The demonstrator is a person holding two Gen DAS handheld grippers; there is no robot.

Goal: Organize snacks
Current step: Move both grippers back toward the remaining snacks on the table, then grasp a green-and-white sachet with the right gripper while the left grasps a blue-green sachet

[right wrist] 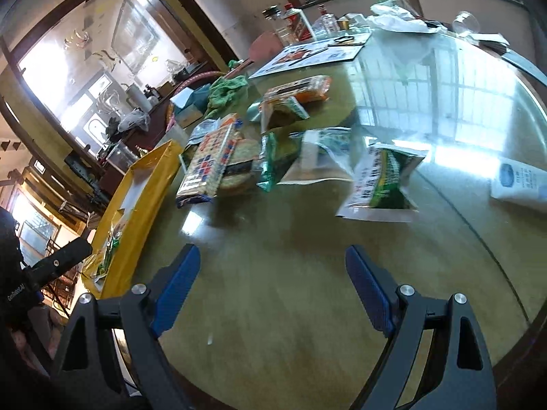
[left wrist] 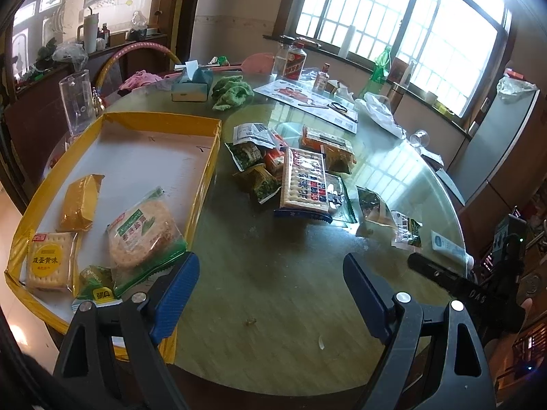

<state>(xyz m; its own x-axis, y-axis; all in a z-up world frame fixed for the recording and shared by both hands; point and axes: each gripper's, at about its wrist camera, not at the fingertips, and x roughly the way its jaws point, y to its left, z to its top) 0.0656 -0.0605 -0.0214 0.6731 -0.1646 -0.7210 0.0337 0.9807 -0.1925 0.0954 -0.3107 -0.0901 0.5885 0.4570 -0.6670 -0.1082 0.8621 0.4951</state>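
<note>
While both tongs hang empty over the bare near part of the table [left wrist: 273, 290], no snack is gripped. Left tongs [left wrist: 271, 283]: spread wide, nothing between the blue pads, with the left pad [left wrist: 177, 294] at the tray's near corner. Right tongs [right wrist: 273, 280]: likewise spread wide and empty, aimed across the glass top toward the loose snacks. The yellow tray [left wrist: 208, 171] sits at 10 o'clock in the left view and already holds four packets, among them a round cracker pack [left wrist: 143, 229] and a square biscuit pack [left wrist: 48, 261], so it appears to be the collecting bin. The unsorted pile [left wrist: 301, 174] lies at 12 o'clock, just beside the tray's right wall. A green-and-white packet [right wrist: 383, 181] lies nearest the right tongs, at 1 o'clock, probably the easiest next pick.
</note>
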